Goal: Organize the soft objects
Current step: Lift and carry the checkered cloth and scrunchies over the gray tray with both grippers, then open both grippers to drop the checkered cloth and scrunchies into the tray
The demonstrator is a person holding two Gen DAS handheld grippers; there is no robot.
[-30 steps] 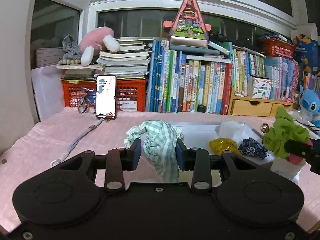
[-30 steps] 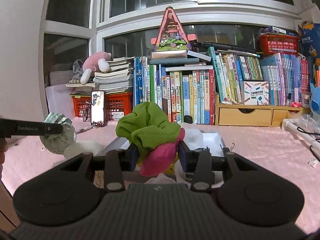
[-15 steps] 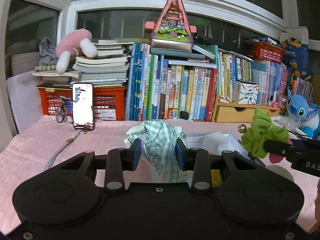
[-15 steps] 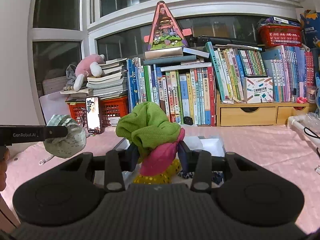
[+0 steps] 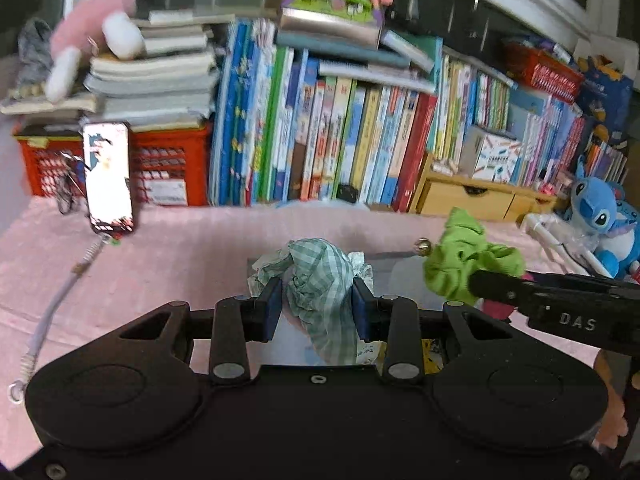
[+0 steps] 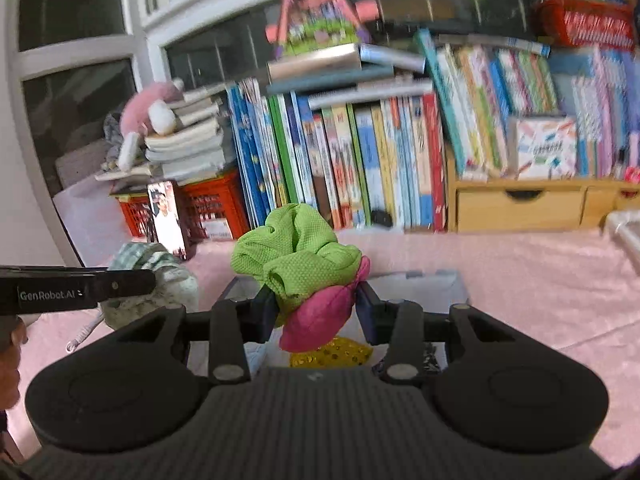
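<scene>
My left gripper (image 5: 316, 306) is shut on a green-and-white checked cloth (image 5: 320, 280) that bunches up between its blue pads and hangs down below them. My right gripper (image 6: 318, 308) is shut on a lime-green and magenta soft cloth piece (image 6: 298, 264). Both are held above a white open box (image 6: 420, 284) on the pink tablecloth. A yellow sequinned soft object (image 6: 332, 354) lies in the box under the right gripper. In the left wrist view the right gripper's finger (image 5: 560, 304) enters from the right with the green cloth (image 5: 468, 260). In the right wrist view the left gripper's finger (image 6: 76, 290) shows with the checked cloth (image 6: 156, 276).
A long row of upright books (image 5: 340, 140) lines the back, with a red crate (image 5: 164, 168), a propped phone (image 5: 108, 176) and a wooden drawer unit (image 6: 520, 208). A pink plush (image 5: 92, 36) sits on stacked books. A blue plush (image 5: 600, 216) is at right. A cord (image 5: 60, 300) lies left.
Both grippers have moved together, carrying their cloths; the views swung so the bookshelf looms closer and the box sits lower in frame. Each grip stayed the same.
</scene>
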